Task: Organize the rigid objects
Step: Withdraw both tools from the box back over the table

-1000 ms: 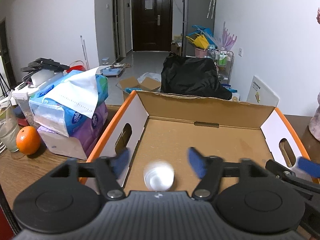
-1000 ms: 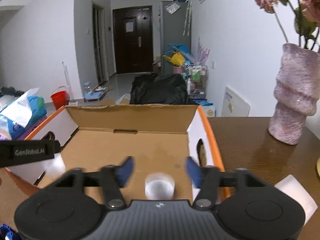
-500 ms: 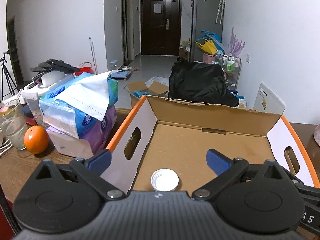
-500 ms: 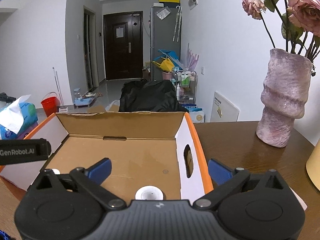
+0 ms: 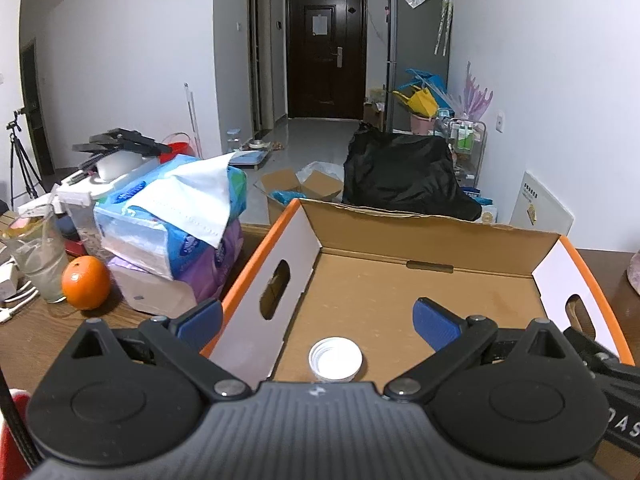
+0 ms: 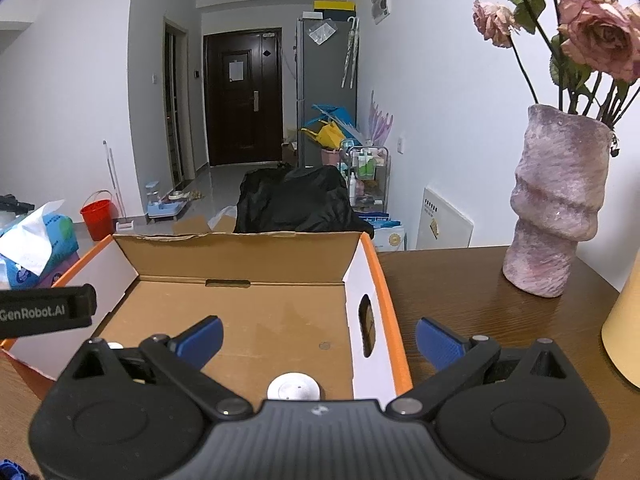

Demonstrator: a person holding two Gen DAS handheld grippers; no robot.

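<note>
An orange-edged cardboard box (image 5: 432, 232) stands open on the wooden table. In the left wrist view a white bottle cap (image 5: 335, 360) lies hollow side up on the box floor, just below my left gripper (image 5: 318, 322), which is open and touches nothing. In the right wrist view a second white cap (image 6: 294, 387) lies flat side up on the floor of the box (image 6: 240, 256), near its right wall. My right gripper (image 6: 319, 339) hangs open over it, one finger inside the box and one outside the wall. The left gripper's body (image 6: 40, 312) shows at the left edge.
Left of the box lie stacked tissue packs (image 5: 172, 220), an orange (image 5: 86, 283) and a glass (image 5: 38, 256). To the right, a pink vase (image 6: 556, 208) of roses and a pale yellow object (image 6: 624, 320) stand on the table (image 6: 460, 280).
Both grippers' jaws have spread from partly closed to wide. The two white caps, blurred between the fingers before, now lie still on the box floor.
</note>
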